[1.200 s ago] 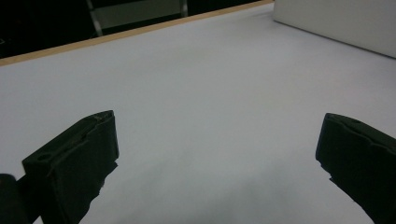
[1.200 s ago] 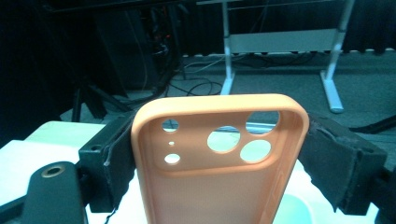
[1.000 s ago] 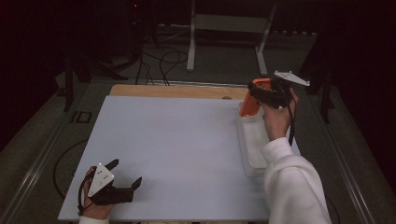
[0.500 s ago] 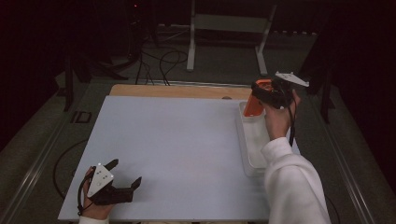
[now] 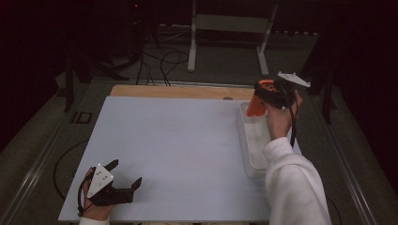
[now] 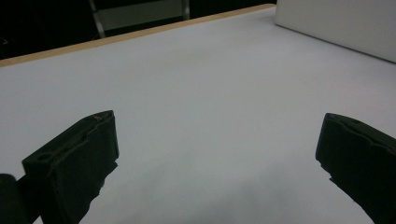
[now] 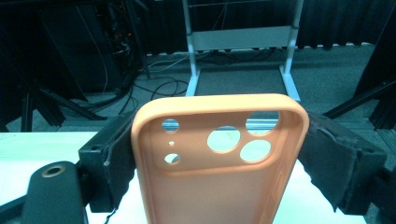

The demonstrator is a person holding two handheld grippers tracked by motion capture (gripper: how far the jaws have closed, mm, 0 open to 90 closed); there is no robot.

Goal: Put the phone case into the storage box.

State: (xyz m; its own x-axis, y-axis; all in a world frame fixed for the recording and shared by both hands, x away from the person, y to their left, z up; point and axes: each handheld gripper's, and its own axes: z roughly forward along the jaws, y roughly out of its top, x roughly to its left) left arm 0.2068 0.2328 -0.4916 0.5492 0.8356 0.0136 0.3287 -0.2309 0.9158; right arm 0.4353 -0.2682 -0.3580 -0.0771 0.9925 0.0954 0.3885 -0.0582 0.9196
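An orange phone case (image 7: pixel 219 172) with several camera holes stands upright between my right gripper's (image 7: pixel 212 163) jaws, which press on its two long edges. In the high view that right gripper (image 5: pixel 267 96) holds the orange phone case (image 5: pixel 256 105) above the far end of a white tray (image 5: pixel 256 140) at the table's right side. My left gripper (image 5: pixel 126 174) rests on the white table (image 5: pixel 178 140) near the front left corner, open. The left gripper view has its black fingers (image 6: pixel 74 158) wide apart with bare white surface between them.
A wooden strip (image 5: pixel 178 91) runs along the table's far edge. A white metal stand (image 5: pixel 230 28) and cables lie on the dark floor beyond. A white box side (image 6: pixel 345 23) sits at the top right of the left gripper view.
The right hand has shifted slightly with the case still in its grip. The left gripper has stayed in place.
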